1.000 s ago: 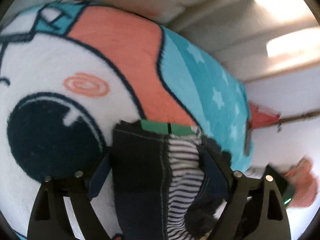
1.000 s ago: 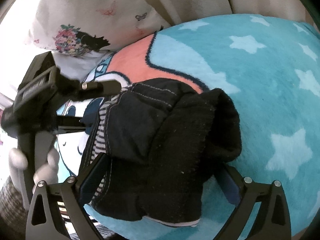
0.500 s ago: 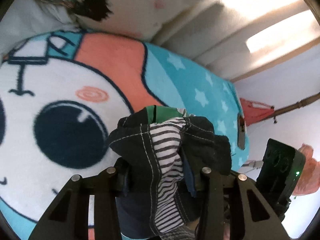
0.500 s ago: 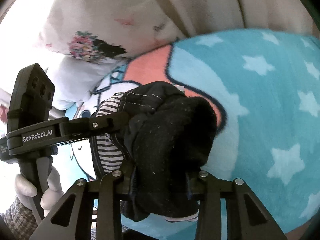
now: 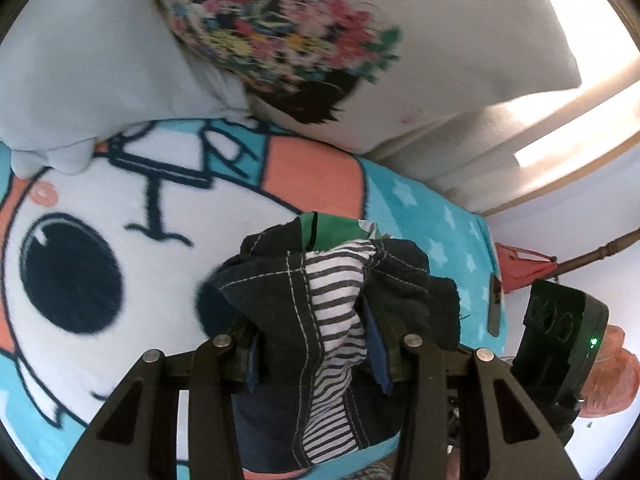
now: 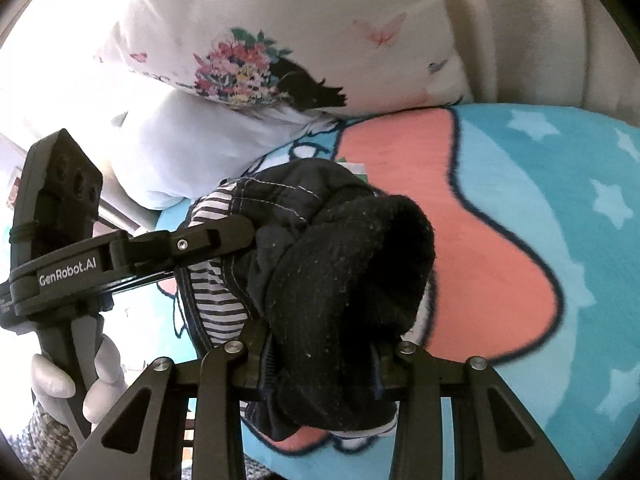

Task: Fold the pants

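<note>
1. The left gripper (image 5: 316, 344) is clamped on a bunched fold of the pants (image 5: 320, 300), its two fingers pressed against the cloth on either side.
2. In that grip the dark denim with pale stitching bulges up and forward past the fingertips, with the striped lining (image 5: 336, 312) exposed down the middle and a green label (image 5: 340, 228) at the top edge.
3. The right gripper (image 6: 320, 352) is likewise closed on the pants (image 6: 344, 272), pinching a thick, fuzzy black wad of fabric that swells out above its fingers.
4. From the right wrist view, the left gripper (image 6: 240, 236) reaches in from the left side and bites the same bundle just beside the right one (both hold one garment, close together).
5. A gloved hand (image 6: 76, 384) wraps the handle of the left gripper at the lower left.
6. The pants are held above a blue blanket (image 6: 560, 208) printed with stars, a coral patch and a large cartoon eye (image 5: 72, 280).
7. Beyond the blanket lies a white pillow (image 6: 280, 40) with a floral print (image 5: 280, 36), near the bed's far edge.
</note>
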`<state>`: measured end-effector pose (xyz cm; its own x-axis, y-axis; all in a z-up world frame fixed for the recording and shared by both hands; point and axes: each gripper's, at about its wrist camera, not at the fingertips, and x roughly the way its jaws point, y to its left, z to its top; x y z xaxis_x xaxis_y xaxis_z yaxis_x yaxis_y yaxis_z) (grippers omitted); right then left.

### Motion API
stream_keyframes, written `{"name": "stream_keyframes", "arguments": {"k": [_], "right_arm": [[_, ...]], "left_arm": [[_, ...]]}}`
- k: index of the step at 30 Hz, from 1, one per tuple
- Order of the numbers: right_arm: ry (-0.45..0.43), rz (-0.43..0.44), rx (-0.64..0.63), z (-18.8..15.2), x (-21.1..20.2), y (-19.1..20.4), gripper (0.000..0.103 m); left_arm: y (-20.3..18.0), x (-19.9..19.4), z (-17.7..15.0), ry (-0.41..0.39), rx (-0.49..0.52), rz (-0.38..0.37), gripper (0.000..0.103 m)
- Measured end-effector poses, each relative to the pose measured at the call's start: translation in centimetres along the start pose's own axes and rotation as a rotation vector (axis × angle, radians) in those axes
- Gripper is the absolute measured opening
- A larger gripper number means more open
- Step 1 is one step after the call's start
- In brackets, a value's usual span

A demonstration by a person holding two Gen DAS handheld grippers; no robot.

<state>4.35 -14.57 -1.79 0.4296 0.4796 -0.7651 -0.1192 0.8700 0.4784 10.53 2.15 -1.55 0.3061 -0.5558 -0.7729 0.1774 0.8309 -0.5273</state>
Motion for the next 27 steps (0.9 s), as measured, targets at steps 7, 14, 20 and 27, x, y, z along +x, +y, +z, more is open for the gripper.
{"name": "stream_keyframes", "arguments": {"k": [7, 14, 20, 27], "right_arm": [[0.037, -0.041, 0.011, 1.6, 3.9, 1.0, 0.039], [0.053, -0.089, 0.042, 2.4, 6.4, 0.5, 0.039], [0.053, -0.127, 0.067, 2.1, 7.2, 0.3, 0.041], [0.060, -0.151, 0.124, 1.8, 7.9, -0.6, 0.056]], "left_arm": [[2.9, 1.7, 1.9, 0.028, -0.009, 0.040, 0.041], [4.5, 3.7, 3.0, 0.071, 0.000, 0.060, 0.042], [4.7, 5.4, 3.4, 0.115, 0.025, 0.081, 0.051], [4.8, 6.1, 3.9, 0.150, 0.024, 0.074, 0.056]]}}
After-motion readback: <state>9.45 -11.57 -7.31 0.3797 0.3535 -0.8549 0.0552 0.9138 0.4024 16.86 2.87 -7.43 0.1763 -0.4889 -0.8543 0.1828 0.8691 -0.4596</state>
